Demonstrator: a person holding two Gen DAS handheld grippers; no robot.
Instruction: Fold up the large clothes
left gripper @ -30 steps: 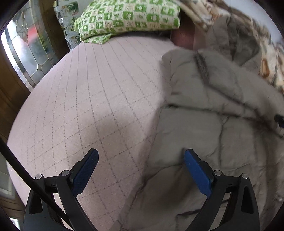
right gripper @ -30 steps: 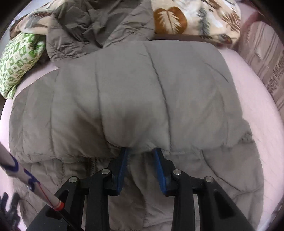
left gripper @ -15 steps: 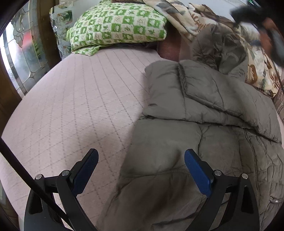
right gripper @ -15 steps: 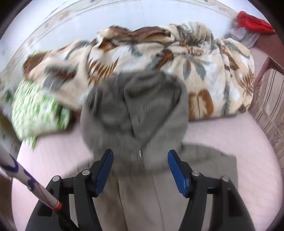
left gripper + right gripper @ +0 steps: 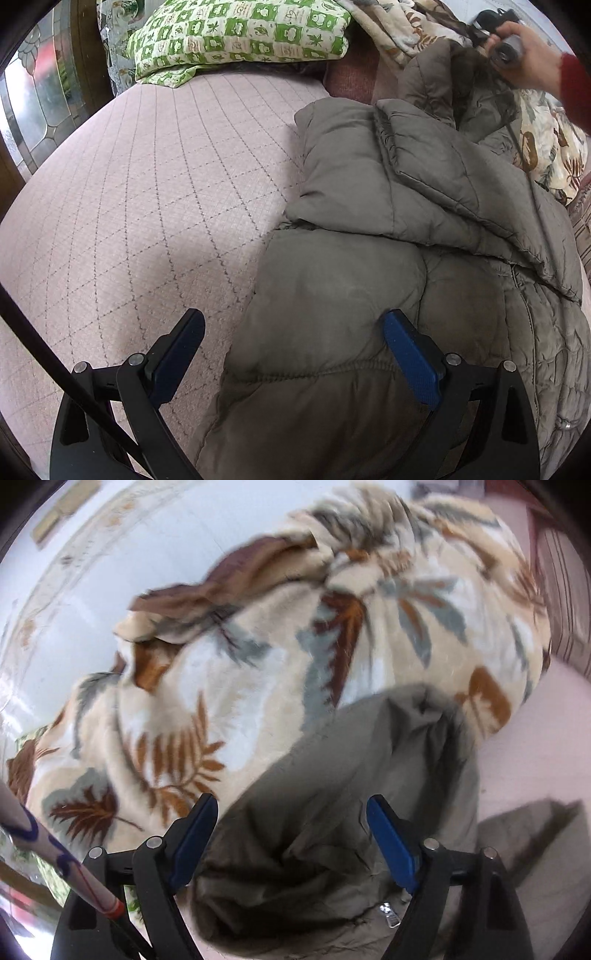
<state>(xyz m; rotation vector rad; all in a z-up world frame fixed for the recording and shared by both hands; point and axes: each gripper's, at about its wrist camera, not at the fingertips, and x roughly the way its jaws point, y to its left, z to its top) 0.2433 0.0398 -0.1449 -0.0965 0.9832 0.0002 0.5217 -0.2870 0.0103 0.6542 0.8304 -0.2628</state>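
On the pink bed (image 5: pixel 155 192) the grey coat (image 5: pixel 369 280) lies part-folded w/ hood bunched vs. the leaf blanket (image 5: pixel 280 657); right gripper (image 5: pixel 291 842), jaws just opened & empty, should bite the hood rim squarely, while left gripper (image 5: pixel 291 354), pads wide apart, pins the hem flat.

A pink quilted bed cover (image 5: pixel 155 192) with a diamond pattern fills the foreground. A green-and-white checked pillow (image 5: pixel 240 33) and a leaf-print blanket (image 5: pixel 258 672) lie against a white wall (image 5: pixel 147 546). Leaded glass (image 5: pixel 40 99) in a dark wooden frame stands at left.
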